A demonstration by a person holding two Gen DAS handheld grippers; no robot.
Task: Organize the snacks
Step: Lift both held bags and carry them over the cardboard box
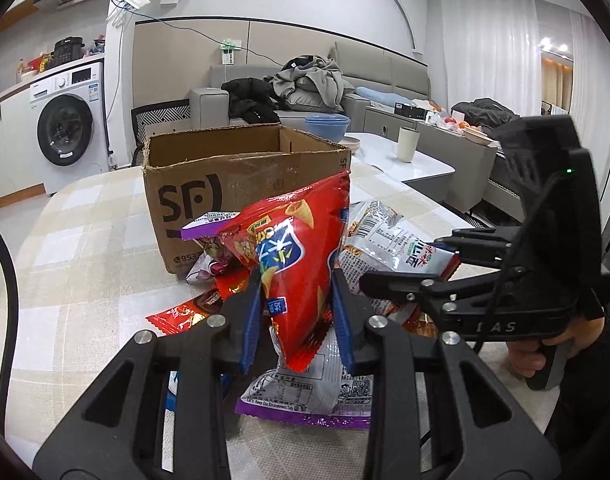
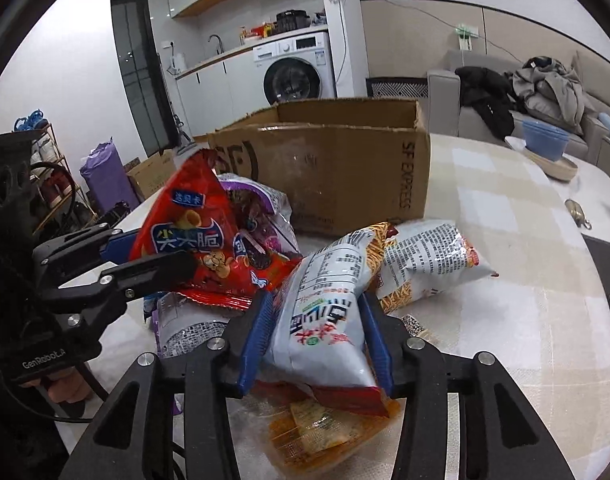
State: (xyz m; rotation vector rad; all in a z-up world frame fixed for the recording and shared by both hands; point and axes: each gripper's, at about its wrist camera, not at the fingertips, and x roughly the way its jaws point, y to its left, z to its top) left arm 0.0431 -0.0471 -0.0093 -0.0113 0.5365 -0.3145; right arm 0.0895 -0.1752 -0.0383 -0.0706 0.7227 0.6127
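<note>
My left gripper [image 1: 297, 312] is shut on a red snack bag [image 1: 293, 248], which stands upright between the blue pads, a little above the pile. In the right wrist view that gripper [image 2: 145, 256] shows at the left with the red bag [image 2: 193, 232]. My right gripper [image 2: 317, 334] has a white snack bag [image 2: 321, 320] between its pads, and both pads touch it. The left wrist view shows this gripper [image 1: 445, 264] at the right with the white bag [image 1: 401, 248]. An open cardboard box [image 1: 225, 172] [image 2: 337, 168] stands just behind the pile.
Several more packets lie on the checked tablecloth [image 1: 85, 260]: a purple-edged bag [image 1: 305, 392], small red packets [image 1: 185, 316], an orange packet [image 2: 317, 432], another white bag [image 2: 425, 256]. A blue bowl [image 2: 545, 140] and a cup [image 1: 408, 144] stand beyond the box. A hand grips the right gripper's handle.
</note>
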